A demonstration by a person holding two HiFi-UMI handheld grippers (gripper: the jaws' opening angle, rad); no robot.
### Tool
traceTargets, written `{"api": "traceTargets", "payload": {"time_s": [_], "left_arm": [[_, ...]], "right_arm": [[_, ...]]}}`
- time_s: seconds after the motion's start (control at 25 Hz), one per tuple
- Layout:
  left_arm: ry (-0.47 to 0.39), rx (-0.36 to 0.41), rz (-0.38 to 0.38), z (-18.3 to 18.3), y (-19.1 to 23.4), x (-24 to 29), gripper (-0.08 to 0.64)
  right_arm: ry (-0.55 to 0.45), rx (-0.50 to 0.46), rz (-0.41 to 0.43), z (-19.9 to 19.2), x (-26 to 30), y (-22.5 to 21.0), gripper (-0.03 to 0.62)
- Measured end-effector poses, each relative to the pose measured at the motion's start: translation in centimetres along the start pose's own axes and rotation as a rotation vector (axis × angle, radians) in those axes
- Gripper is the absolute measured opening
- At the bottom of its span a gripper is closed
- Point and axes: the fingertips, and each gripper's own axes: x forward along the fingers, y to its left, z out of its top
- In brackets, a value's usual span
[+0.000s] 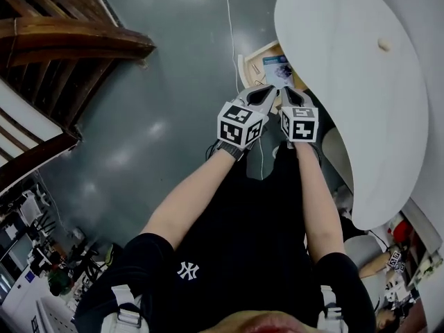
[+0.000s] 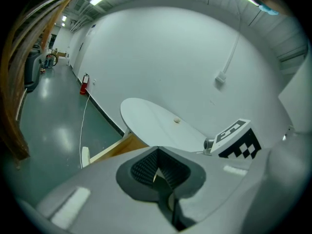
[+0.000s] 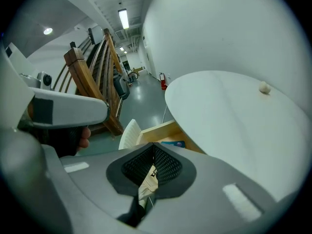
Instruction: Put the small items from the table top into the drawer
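Note:
A white oval table (image 1: 347, 82) stands over an open wooden drawer (image 1: 253, 55) with a blue card (image 1: 277, 68) inside. One small pale round item (image 1: 383, 44) lies on the table top, far from both grippers, and also shows in the gripper views (image 2: 177, 121) (image 3: 264, 87). My left gripper (image 1: 260, 97) and right gripper (image 1: 290, 99) hover side by side just short of the drawer. The right gripper (image 3: 153, 149) is shut on a small beige packet with dark print (image 3: 148, 179). The left gripper (image 2: 157, 154) has its pads together; a pale sliver shows in the gap, and I cannot tell what it is.
Wooden stair rails (image 1: 69, 40) rise at the left over the grey floor. A thin white cable (image 1: 229, 19) runs across the floor to the drawer. A red fire extinguisher (image 2: 84, 84) stands by the far wall. The white wall sits right behind the table.

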Motion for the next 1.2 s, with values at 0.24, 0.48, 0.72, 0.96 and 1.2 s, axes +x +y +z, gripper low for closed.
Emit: {"api": "traceTargets", "payload": {"time_s": [0.24,0.48,0.72,0.96,1.2], "left_arm": [[-0.006,0.032,-0.047,1.7,-1.6,-0.3,0.0],[0.012,0.09,-0.12,3.1,-3.4,-1.0,0.0],[0.027,0.133,-0.16,4.4,-6.1,0.8,0.0],[0.026,0.159,-0.17,6.4,-8.9,4.1,0.0],[0.039,0.173,-0.168,8.5,-11.2,7.9,0.0]], "right_arm": [[-0.063,0.047,-0.041,1.9,-2.7,-0.2,0.023],[-0.158,0.109,-0.118,4.1,-6.5,-0.6,0.023],[-0.206,0.14,-0.152,5.2,-9.1,-3.1,0.023],[-0.222,0.153,-0.151,6.2,-10.4,-7.4,0.027],[-0.222,0.131,-0.147,8.4,-11.3,-12.1,0.044]]}}
